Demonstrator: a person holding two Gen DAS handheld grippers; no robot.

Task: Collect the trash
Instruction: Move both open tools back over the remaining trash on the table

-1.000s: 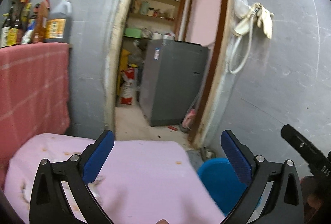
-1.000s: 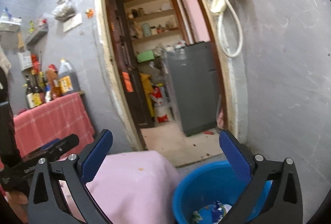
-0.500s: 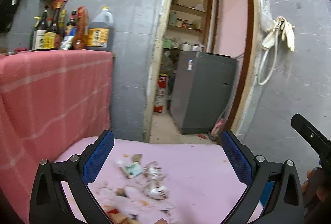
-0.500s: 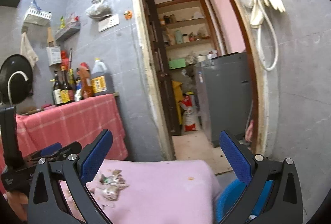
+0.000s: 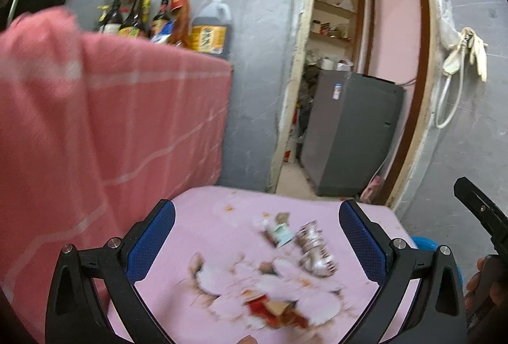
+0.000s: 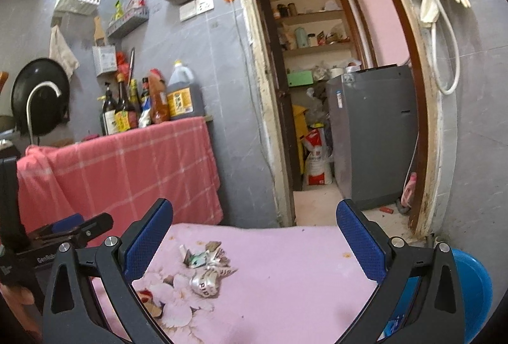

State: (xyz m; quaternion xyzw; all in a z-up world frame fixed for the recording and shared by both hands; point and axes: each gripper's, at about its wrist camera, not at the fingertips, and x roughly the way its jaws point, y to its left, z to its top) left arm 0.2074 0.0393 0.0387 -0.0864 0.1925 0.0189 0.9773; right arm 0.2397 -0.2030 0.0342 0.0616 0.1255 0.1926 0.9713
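Trash lies on a pink cloth-covered table (image 5: 222, 236) (image 6: 301, 261): a crumpled silver wrapper (image 5: 316, 247) (image 6: 206, 279), a small green-and-white scrap (image 5: 279, 233) (image 6: 197, 258) and a red-brown scrap (image 5: 270, 309) (image 6: 147, 301). My left gripper (image 5: 257, 239) hovers open above the pile, nothing between its blue pads. My right gripper (image 6: 255, 242) is open too, with the trash low and to its left. A blue bin (image 6: 473, 290) (image 5: 424, 242) sits past the table's right end.
A red checked cloth (image 5: 104, 128) (image 6: 127, 166) covers a counter at left, with several sauce bottles (image 6: 152, 102) on it. Ahead, an open doorway leads to a grey appliance (image 6: 374, 134) and shelves. A grey tiled wall (image 6: 476, 122) with a hanging hose stands right.
Both views have swung left, away from the blue bin and toward the table. The trash pile now lies between the left gripper's fingers. Both grippers stayed open.
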